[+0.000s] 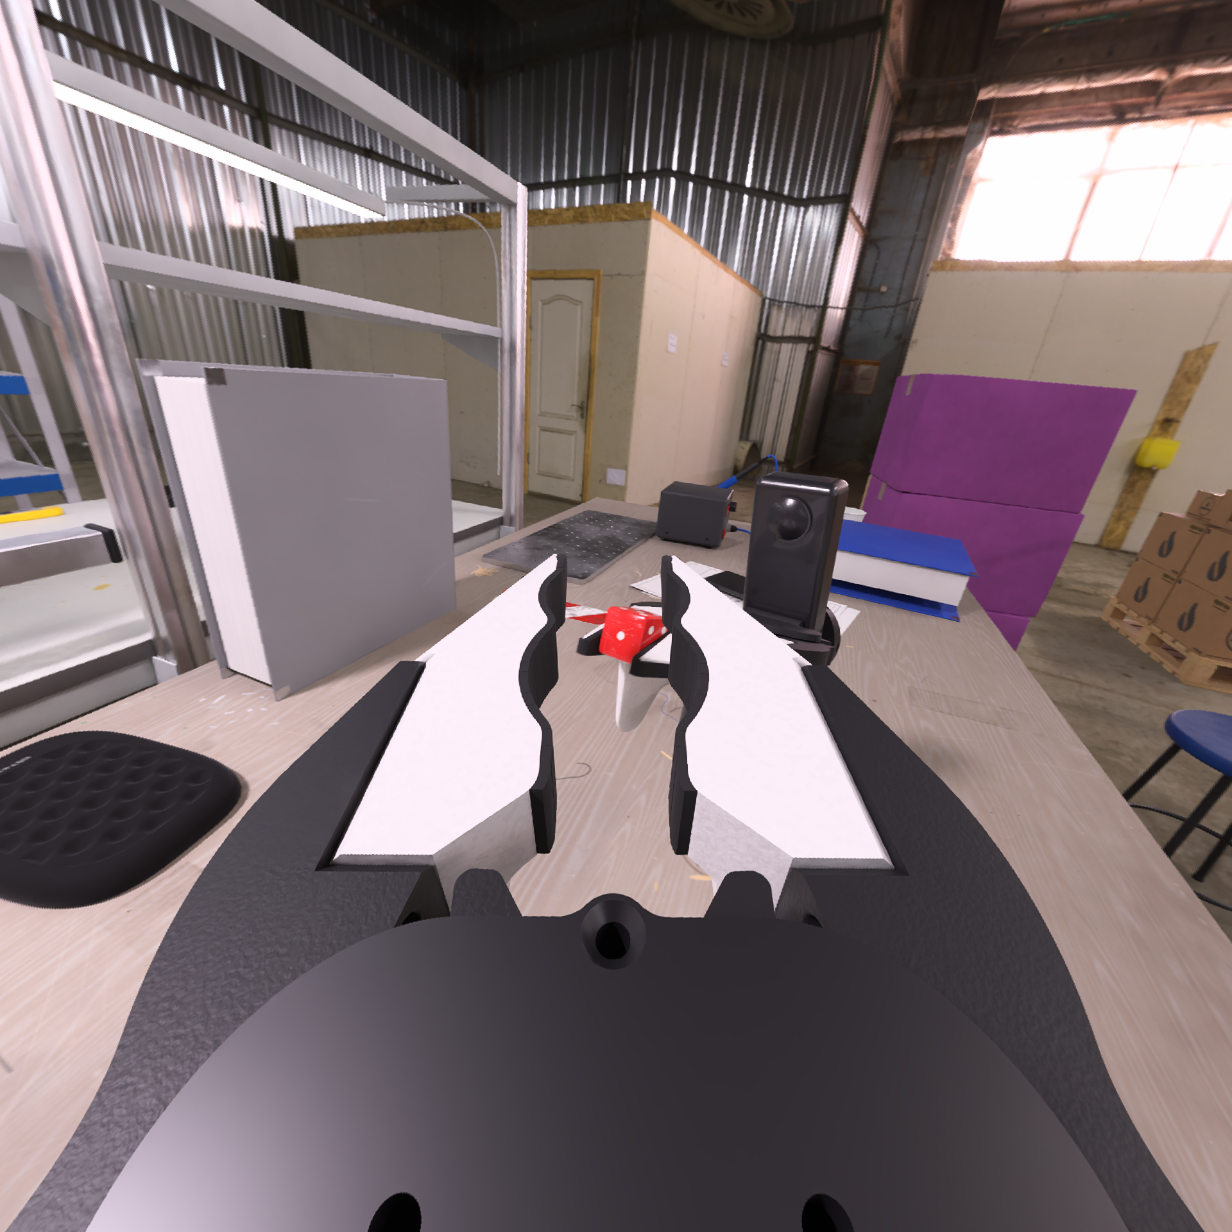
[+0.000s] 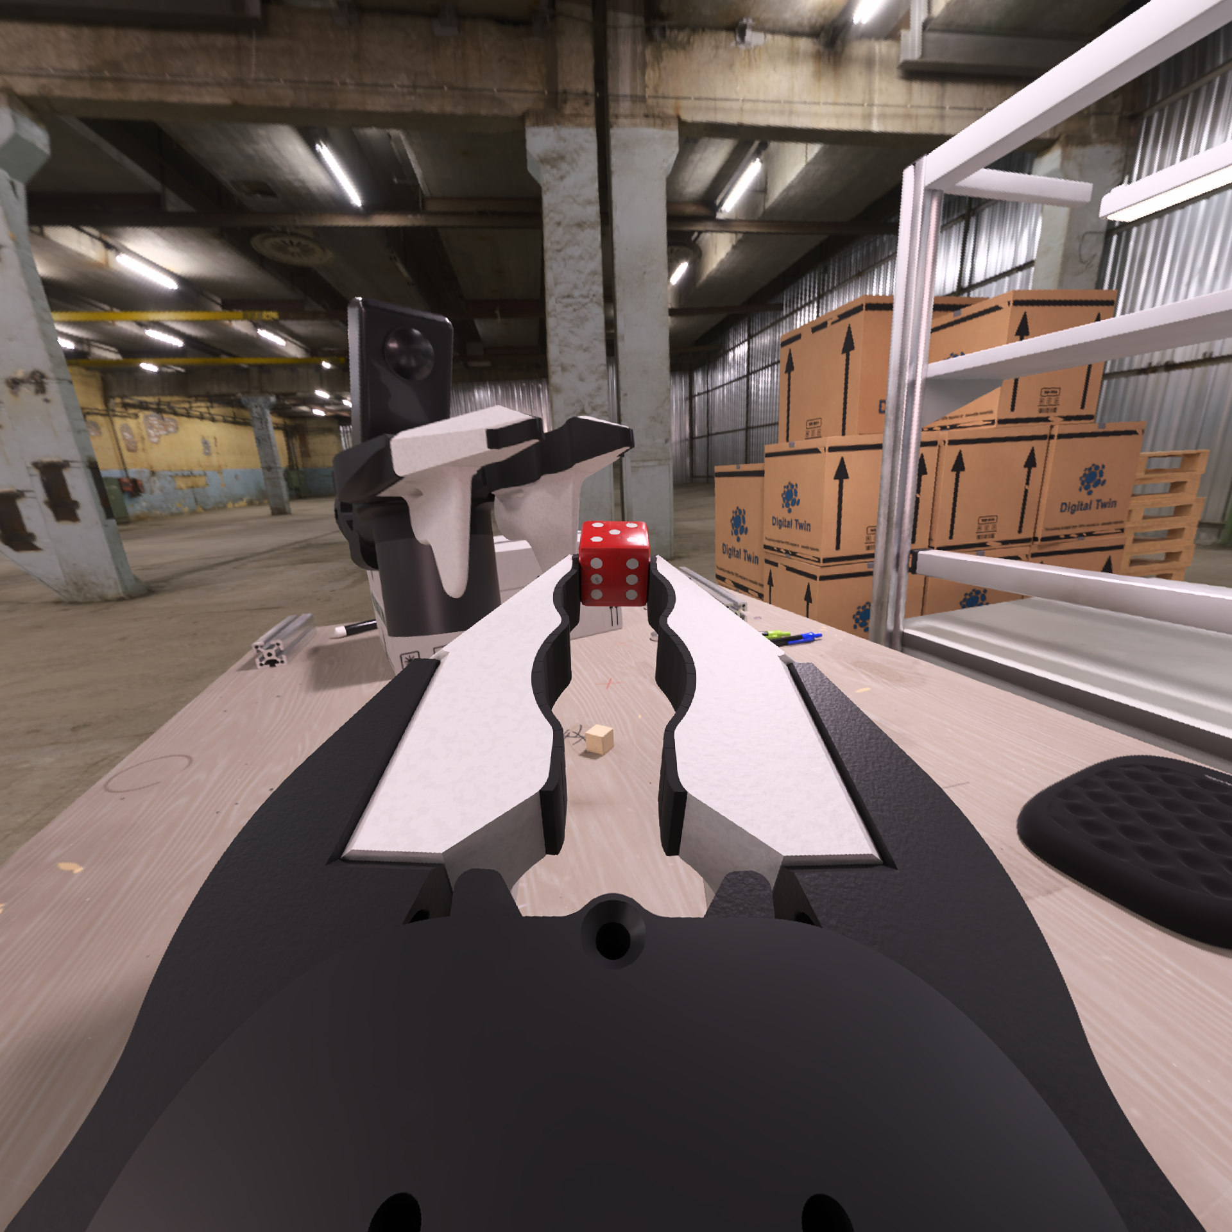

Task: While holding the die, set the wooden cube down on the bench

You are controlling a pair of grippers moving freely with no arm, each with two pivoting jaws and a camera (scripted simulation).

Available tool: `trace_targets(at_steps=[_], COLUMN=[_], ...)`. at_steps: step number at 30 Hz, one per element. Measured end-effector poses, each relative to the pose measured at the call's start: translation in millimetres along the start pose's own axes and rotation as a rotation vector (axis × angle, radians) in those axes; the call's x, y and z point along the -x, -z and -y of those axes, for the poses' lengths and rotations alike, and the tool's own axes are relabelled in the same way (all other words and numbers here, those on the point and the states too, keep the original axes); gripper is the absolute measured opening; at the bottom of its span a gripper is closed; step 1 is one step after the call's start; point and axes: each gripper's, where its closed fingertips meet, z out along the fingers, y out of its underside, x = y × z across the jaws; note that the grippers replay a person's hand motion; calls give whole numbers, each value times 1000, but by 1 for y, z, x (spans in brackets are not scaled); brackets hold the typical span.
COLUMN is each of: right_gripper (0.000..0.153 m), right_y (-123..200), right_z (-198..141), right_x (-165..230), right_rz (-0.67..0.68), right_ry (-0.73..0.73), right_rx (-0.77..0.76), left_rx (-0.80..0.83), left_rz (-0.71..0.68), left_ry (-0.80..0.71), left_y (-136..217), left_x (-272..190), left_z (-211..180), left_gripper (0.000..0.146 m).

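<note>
On the bench [image 2: 867, 733], wooden cube [image 2: 599, 739] resting flat beneath right gripper [image 2: 614, 573] clenching red die [image 2: 614, 563] squarely upright, left gripper [image 1: 613, 567] released, empty, black honeycomb pad [image 2: 1147, 847] well aside.

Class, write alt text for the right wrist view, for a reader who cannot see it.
The right gripper pinches a red die between its fingertips above a pale wooden bench. A small wooden cube lies free on the bench below, and the left gripper hangs open beyond it, holding nothing.
</note>
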Motion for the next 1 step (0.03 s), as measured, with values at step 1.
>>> trace_targets(at_steps=[1], right_gripper=[19], right_y=[0], right_z=[-1], right_x=[0], right_rz=[-4], right_ry=[3], right_rx=[9], left_rx=[5], left_rz=[-6], left_ry=[3], left_y=[-1], left_x=[-2], left_z=[-1], left_gripper=[29])
